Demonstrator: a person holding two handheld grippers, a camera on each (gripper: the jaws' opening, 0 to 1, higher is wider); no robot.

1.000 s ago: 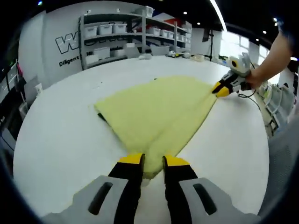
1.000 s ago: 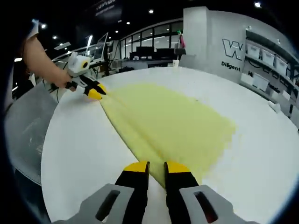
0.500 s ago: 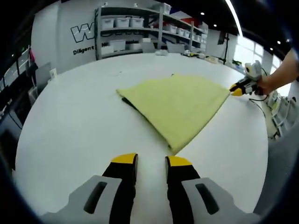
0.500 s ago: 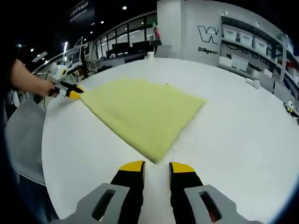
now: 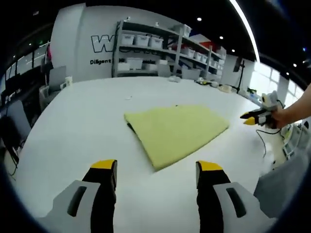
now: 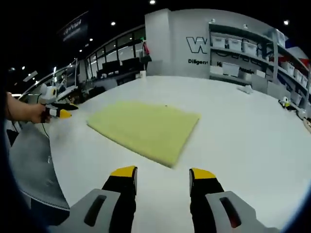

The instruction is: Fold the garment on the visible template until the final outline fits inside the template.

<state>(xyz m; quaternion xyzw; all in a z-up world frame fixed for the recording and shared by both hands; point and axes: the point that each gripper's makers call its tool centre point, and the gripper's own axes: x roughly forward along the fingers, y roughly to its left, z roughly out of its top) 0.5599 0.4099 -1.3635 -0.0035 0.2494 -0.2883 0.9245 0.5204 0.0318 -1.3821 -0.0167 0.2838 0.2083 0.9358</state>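
A pale yellow garment (image 5: pixel 177 128) lies folded flat on the round white table (image 5: pixel 73 131), and a thin dark edge shows under its left corner. My left gripper (image 5: pixel 156 167) is open with nothing between its jaws, a short way back from the garment's near corner. In the right gripper view the garment (image 6: pixel 146 128) lies ahead of my right gripper (image 6: pixel 163 172), which is open and holds nothing. A hand holds the right gripper (image 5: pixel 253 117) off the garment's right corner. The left gripper (image 6: pixel 59 112) hovers past the garment's left corner.
Shelves with white bins (image 5: pixel 146 48) stand behind the table beside a lettered wall. Chairs (image 5: pixel 12 121) stand at the left rim. A grey mesh seat (image 6: pixel 34 165) lies by the table edge. Small items (image 6: pixel 248 89) sit on the far side of the table.
Both grippers let go of the garment's corners, opened wide and drew back. The garment now lies flat, folded into a smaller shape.
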